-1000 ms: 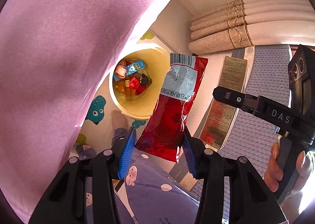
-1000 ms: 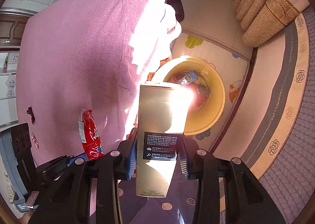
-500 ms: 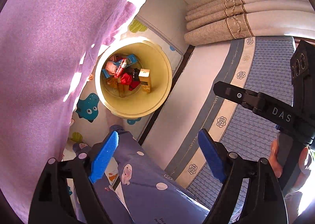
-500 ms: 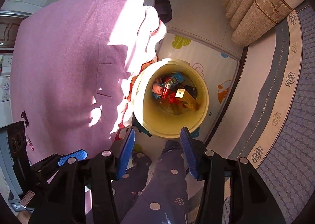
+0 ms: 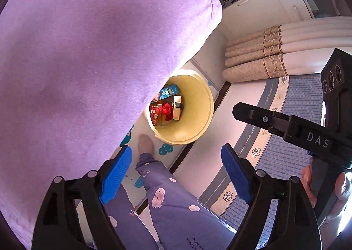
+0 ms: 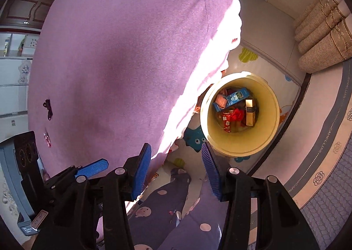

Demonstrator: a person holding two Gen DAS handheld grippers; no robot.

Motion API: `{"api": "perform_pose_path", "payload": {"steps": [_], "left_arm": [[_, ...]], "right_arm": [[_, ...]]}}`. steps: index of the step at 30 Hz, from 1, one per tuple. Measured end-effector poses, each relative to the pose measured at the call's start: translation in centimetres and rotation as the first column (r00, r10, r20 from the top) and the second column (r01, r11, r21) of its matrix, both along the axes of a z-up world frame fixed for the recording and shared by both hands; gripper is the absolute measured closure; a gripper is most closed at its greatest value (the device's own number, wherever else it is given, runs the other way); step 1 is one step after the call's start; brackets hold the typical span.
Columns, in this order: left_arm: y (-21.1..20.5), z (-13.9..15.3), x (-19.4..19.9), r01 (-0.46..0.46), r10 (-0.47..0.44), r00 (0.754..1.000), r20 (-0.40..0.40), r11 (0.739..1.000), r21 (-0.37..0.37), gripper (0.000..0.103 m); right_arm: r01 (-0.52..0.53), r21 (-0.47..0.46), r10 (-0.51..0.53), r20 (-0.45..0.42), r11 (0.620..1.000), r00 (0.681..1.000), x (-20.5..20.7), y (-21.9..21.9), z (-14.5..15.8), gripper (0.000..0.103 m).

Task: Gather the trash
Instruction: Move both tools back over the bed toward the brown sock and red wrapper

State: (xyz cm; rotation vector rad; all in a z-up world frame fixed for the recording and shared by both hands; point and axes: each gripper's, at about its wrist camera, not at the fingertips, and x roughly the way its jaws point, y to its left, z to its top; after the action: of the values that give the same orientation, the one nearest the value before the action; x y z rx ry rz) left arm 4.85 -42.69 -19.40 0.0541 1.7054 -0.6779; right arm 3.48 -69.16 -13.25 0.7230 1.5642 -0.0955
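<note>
Filling the upper left of both views: a soft, fuzzy lilac-pink top [image 6: 114,69] on the person, sunlit along its hem. Lower right: a quilted grey-blue mattress [image 5: 294,104] with a cream band of flower outlines, stitched "CAMELLIAS" along the grey stripe in the right wrist view. Below centre: a purple trouser leg [image 5: 176,201] dotted with white spots and small pig faces, some small script near the knee too fine to read. Top right: rolled beige curtains [image 5: 259,58] with embroidered trim. Underfoot: a pale play mat [image 6: 248,56] printed with cartoon shapes.

On that mat, beside the bed edge: a round cream plastic bin [image 6: 266,104], smooth-walled, upright. Inside at the bottom, the trash: a blue carton [image 6: 236,97] with a cartoon face, a slim gold box [image 6: 249,112] with a black label, a glossy red wrapper [image 6: 226,122], a crumpled red piece and a pinkish packet.

Left gripper [image 5: 176,175]: black frame, ribbed blue fingers [image 5: 116,175] spread wide, having just been opening, empty. Right gripper [image 6: 175,169]: blue fingers [image 6: 142,168] partly apart, likewise just opened, empty, hanging above the leg short of the bin. "DAS" in pale letters on the right gripper's black arm, seen from the left wrist view.
</note>
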Motion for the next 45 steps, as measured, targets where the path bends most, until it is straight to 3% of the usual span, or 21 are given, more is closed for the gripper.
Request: {"api": "perform_pose_path", "payload": {"steps": [7, 11, 18, 24, 29, 33, 41, 45], "left_arm": [[11.2, 1.0, 2.1, -0.152, 0.152, 0.988, 0.028, 0.988, 0.015, 0.020], [17.6, 2.1, 2.9, -0.222, 0.217, 0.972, 0.092, 0.974, 0.046, 0.020], [28.7, 3.3, 4.6, -0.389, 0.383, 0.916, 0.120, 0.921, 0.029, 0.020], [36.0, 4.2, 6.0, -0.479, 0.468, 0.868, 0.167, 0.877, 0.027, 0.020], [40.6, 5.0, 7.2, -0.570, 0.558, 0.806, 0.200, 0.822, 0.004, 0.018], [43.6, 5.1, 8.3, -0.634, 0.622, 0.756, 0.205, 0.773, -0.004, 0.018], [48.4, 5.6, 11.4, -0.708, 0.676, 0.685, 0.272, 0.706, 0.027, 0.017], [50.0, 4.7, 13.6, -0.725, 0.689, 0.669, 0.277, 0.687, 0.043, 0.017]], "right_arm": [[-0.147, 0.029, 0.146, 0.052, 0.989, 0.988, 4.4, 10.9, 1.5, 0.055], [-0.238, 0.052, 0.233, 0.073, 0.970, 0.970, 6.5, 17.9, 1.8, 0.055], [-0.357, 0.052, 0.350, 0.111, 0.933, 0.930, 10.2, 28.8, 2.4, 0.055], [-0.418, 0.063, 0.406, 0.142, 0.906, 0.903, 13.1, 35.7, 3.4, 0.055], [-0.497, 0.033, 0.484, 0.175, 0.867, 0.857, 15.8, 40.2, 4.3, 0.051], [-0.523, 0.039, 0.507, 0.195, 0.851, 0.840, 18.2, 42.9, 4.4, 0.048], [-0.609, 0.074, 0.583, 0.218, 0.789, 0.782, 23.9, 48.8, 2.8, 0.046], [-0.632, 0.086, 0.604, 0.217, 0.770, 0.767, 26.6, 51.0, 1.7, 0.046]]}}
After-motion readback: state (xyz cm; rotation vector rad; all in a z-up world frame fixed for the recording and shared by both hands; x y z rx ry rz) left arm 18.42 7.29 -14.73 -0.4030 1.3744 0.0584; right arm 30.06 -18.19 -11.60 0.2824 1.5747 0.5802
